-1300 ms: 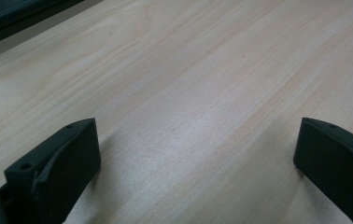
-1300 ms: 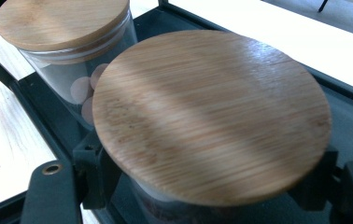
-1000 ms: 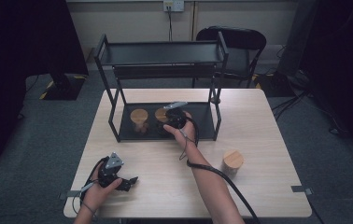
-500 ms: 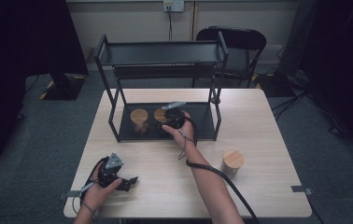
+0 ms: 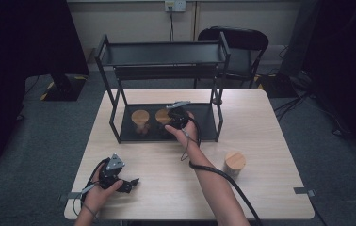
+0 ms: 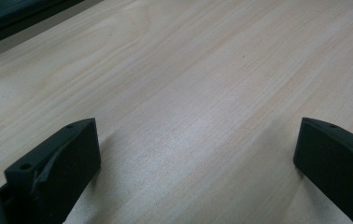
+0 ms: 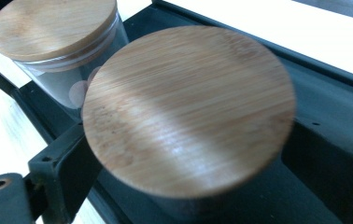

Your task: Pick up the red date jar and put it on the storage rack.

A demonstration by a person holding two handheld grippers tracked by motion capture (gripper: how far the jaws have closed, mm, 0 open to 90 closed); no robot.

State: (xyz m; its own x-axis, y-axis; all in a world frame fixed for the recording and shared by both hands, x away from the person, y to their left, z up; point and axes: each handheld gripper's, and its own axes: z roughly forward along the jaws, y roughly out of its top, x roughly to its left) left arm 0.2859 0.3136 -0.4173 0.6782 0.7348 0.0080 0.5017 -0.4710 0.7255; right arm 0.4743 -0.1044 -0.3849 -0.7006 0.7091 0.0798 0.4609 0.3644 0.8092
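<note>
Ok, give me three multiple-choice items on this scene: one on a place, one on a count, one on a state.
1. Where does the jar outside the rack stand?
A. on the top shelf
B. on the table, right of the rack
C. on the chair

2. How many bamboo-lidded jars are there?
A. two
B. three
C. five

3. How is the left gripper?
A. open, with nothing between its jaws
B. shut on a jar
C. shut on a lid

Key: 1 B, it sits on bare wood beside the forearm. 2 B, two on the rack's bottom shelf and one on the table. 3 A, the left gripper view has tabletop between its parted jaws.
</note>
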